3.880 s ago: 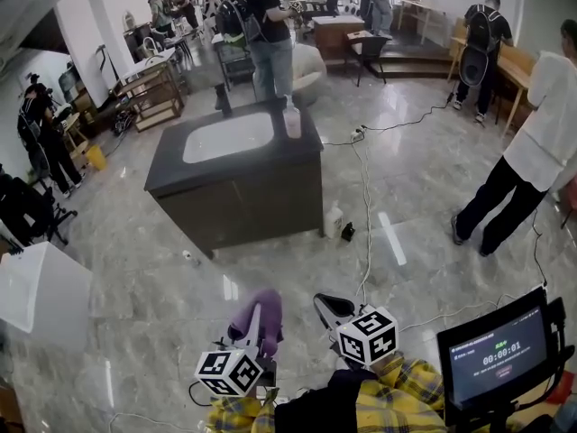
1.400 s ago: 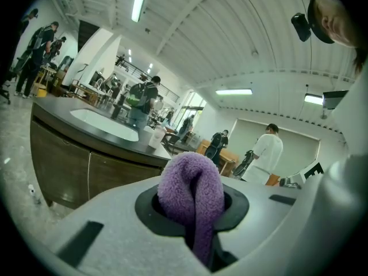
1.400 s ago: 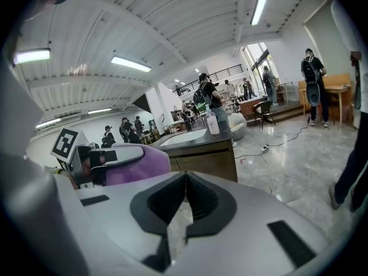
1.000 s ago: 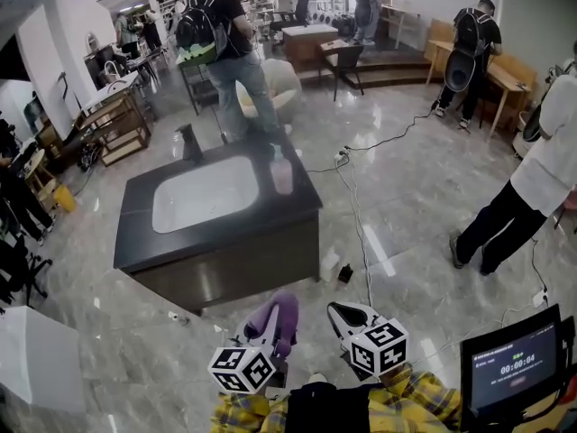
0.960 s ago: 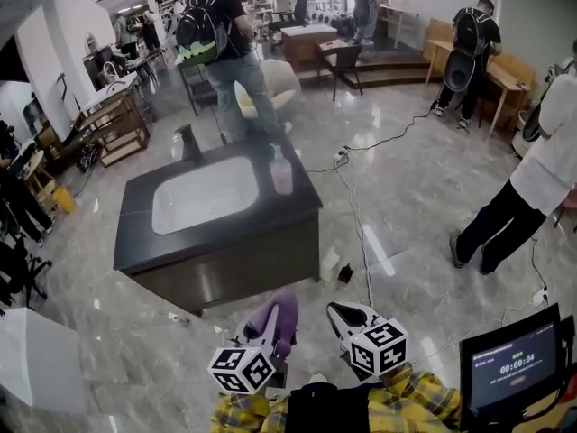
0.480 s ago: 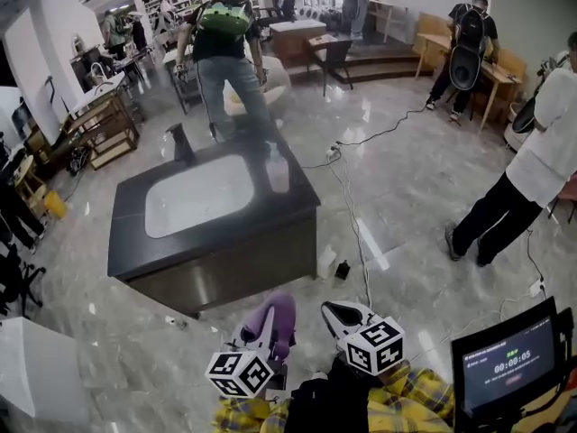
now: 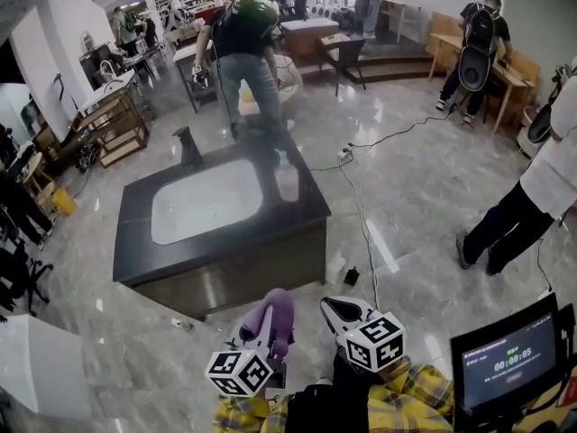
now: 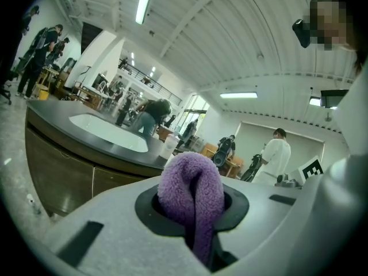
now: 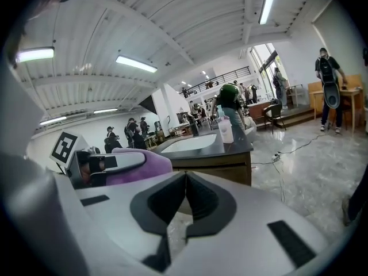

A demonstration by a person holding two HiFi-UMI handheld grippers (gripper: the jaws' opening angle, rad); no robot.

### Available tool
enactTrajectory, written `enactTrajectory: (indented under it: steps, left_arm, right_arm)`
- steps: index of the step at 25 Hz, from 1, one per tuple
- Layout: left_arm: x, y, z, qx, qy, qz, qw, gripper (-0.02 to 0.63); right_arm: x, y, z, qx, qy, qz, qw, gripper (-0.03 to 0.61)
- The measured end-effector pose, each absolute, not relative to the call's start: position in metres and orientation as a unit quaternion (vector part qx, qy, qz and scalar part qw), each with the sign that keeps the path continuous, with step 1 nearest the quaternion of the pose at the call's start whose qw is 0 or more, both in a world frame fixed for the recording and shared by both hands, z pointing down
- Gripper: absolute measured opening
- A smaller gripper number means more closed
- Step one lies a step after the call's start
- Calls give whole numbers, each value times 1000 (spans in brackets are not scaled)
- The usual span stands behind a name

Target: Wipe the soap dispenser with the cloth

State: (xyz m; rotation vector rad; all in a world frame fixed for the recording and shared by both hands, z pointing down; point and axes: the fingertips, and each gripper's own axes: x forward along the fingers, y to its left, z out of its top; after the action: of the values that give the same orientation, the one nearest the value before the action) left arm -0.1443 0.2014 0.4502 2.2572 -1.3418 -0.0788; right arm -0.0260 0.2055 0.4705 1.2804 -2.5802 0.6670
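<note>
Purple cloth [image 8: 192, 191] is pinched in my left claw [image 8: 196, 214]; my right claw [image 9: 184, 203] is closed, empty. Soap dispenser [image 7: 287, 180] on the dark surface [image 7: 302, 213] ahead looks nearer than before.

The head view looks steeply down from above on the dark table [image 7: 135, 246], which stands well ahead. The left gripper view looks low and almost level along the left claw [image 8: 195, 211], and the right gripper view along the right claw [image 9: 183, 203]. All three share that table and the soap dispenser [image 7: 287, 181].

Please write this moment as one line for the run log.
stage: before wipe | left gripper: shut on purple cloth | right gripper: shut, empty | soap dispenser: on counter, untouched
</note>
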Motion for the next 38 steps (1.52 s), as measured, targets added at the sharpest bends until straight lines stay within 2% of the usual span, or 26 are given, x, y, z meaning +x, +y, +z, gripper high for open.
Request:
enactTrajectory:
  steps: [17,38]
  left_arm:
    - [-107,90,440,819,-519,-39,243,43]
    - [-61,5,437,790,-569,-43,224,43]
  right_arm:
    - [14,89,466,412,-879,220,93,6]
    - [63,-15,462,370,-900,213,86,6]
